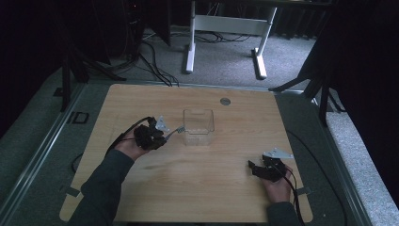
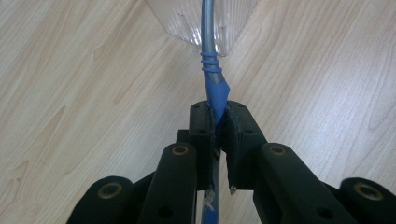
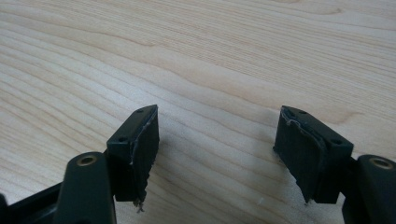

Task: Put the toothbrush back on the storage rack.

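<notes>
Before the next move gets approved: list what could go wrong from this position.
1. The left gripper is shut on the thin blue handle of a metal utensil whose far end sits at the clear plastic container; a push may slide or tip that light container.
2. The handle is pinched narrowly, so it could twist in the pads.
3. The right gripper rests open, apart from the container, and cannot steady it.

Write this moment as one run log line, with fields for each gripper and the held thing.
left gripper: shut on blue-handled utensil | utensil: tip at clear container | right gripper: open, holds nothing, over table
</notes>
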`<state>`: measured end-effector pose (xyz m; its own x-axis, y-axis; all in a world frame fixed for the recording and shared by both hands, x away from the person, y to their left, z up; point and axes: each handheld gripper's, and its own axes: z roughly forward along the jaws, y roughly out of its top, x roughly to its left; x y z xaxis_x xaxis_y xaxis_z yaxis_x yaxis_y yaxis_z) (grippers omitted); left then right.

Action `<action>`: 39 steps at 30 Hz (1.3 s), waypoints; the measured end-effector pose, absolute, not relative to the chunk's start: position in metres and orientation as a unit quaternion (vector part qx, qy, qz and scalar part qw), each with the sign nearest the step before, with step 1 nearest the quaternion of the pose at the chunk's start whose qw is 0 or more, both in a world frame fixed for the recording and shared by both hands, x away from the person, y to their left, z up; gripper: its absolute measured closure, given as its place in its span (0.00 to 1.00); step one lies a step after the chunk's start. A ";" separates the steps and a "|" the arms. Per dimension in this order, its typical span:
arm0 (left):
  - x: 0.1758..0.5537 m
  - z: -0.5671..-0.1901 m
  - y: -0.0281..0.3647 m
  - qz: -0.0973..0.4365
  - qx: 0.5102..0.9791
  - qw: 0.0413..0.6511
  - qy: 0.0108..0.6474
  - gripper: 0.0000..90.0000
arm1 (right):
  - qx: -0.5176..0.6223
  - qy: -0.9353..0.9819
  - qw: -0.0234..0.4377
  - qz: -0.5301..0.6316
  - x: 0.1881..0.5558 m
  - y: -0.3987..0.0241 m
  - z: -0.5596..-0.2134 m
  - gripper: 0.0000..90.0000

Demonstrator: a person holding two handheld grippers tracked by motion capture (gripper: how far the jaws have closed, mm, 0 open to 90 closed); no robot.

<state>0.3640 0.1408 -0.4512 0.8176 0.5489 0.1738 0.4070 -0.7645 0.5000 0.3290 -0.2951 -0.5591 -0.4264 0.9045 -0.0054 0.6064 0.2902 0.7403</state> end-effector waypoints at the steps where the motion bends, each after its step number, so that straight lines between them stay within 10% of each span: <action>1: 0.364 -0.451 0.141 0.158 0.925 0.228 0.259 0.91 | 0.489 0.773 0.219 0.341 0.329 -0.295 -0.559 0.34; 39: 0.364 -0.438 0.142 0.182 0.905 0.261 0.281 0.91 | 0.488 0.773 0.219 0.340 0.329 -0.295 -0.559 0.34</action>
<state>0.3639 0.1416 -0.4377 0.7755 0.6044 0.1827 0.4139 -0.7052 0.5757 0.3291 -0.2953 -0.5591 -0.4282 0.9037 -0.0075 0.6048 0.2927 0.7407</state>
